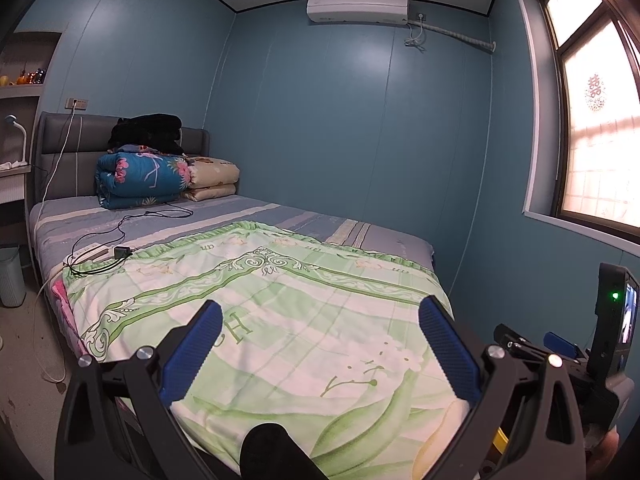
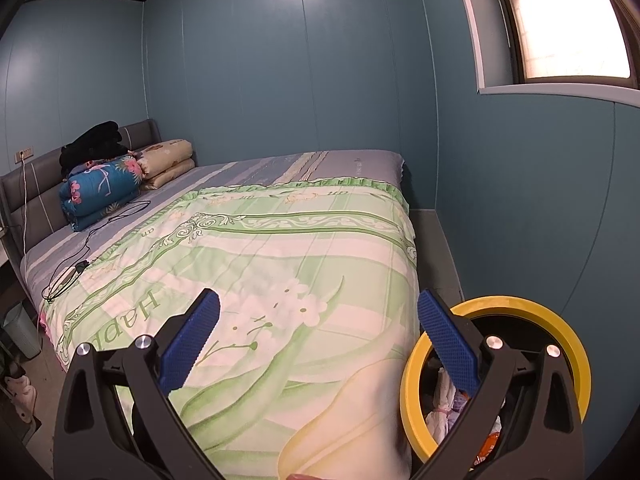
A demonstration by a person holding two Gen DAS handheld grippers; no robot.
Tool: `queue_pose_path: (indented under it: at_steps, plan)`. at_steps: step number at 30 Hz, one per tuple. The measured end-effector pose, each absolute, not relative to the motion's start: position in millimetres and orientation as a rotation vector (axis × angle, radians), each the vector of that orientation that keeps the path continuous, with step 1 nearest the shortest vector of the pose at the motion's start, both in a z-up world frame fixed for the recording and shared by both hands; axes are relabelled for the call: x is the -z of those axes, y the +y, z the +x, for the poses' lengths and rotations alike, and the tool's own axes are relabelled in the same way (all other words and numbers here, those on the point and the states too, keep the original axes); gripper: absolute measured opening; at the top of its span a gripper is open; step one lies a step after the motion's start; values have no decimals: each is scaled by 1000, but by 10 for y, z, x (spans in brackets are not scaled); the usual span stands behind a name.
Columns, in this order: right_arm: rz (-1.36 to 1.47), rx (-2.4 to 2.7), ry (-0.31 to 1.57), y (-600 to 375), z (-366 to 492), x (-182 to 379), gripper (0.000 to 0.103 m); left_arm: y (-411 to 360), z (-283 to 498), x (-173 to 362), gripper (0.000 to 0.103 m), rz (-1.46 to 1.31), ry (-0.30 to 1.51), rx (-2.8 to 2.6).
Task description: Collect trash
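Bedding covers most of what can be seen: a green and white quilt point(image 1: 280, 320) lies spread over the foot half of the bed point(image 1: 224, 216), and both tools hang above its near end. The left gripper point(image 1: 320, 344) has its blue-padded fingers point(image 1: 196, 352) spread wide with nothing between them, only quilt showing in the gap. The right gripper point(image 2: 318, 336) is just as wide apart and just as empty, its fingers point(image 2: 192, 340) over the flower print. Low at the right, beside the foot corner of the bed, stands a bin with a yellow rim point(image 2: 568, 344); the right-hand finger of the right gripper crosses in front of that rim, and inside the bin there are crumpled white bits point(image 2: 444, 396) and something orange point(image 2: 488, 440), which look like trash already in it. I cannot make out any loose trash on the quilt itself. Up by the grey headboard point(image 1: 64, 136) a folded blue flowered blanket point(image 1: 140, 178) sits with a black bundle of cloth point(image 1: 146, 130) on top and a beige folded blanket point(image 1: 212, 176) touching its side. A black cable point(image 1: 120, 236) trails over the striped sheet to a small black plug and white power strip point(image 1: 90, 254) at the quilt's upper left corner. A pale bin point(image 1: 10, 276) stands on the floor at the left of the bed. An air conditioner point(image 1: 358, 6) hangs high on the blue wall, and a window point(image 1: 596, 120) lights the right side.
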State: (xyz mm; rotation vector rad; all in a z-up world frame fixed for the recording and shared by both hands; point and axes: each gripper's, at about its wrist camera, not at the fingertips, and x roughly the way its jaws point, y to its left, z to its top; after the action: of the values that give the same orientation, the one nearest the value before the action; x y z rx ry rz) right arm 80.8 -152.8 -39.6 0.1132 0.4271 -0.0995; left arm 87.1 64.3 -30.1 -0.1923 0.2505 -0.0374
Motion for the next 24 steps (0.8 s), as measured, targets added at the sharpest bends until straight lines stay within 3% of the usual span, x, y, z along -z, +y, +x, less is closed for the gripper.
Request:
queue_pose_path:
  at_steps: [24]
  plan:
    - [115, 100, 432, -1519, 800, 395, 95, 649, 898, 306, 95, -199, 259, 44]
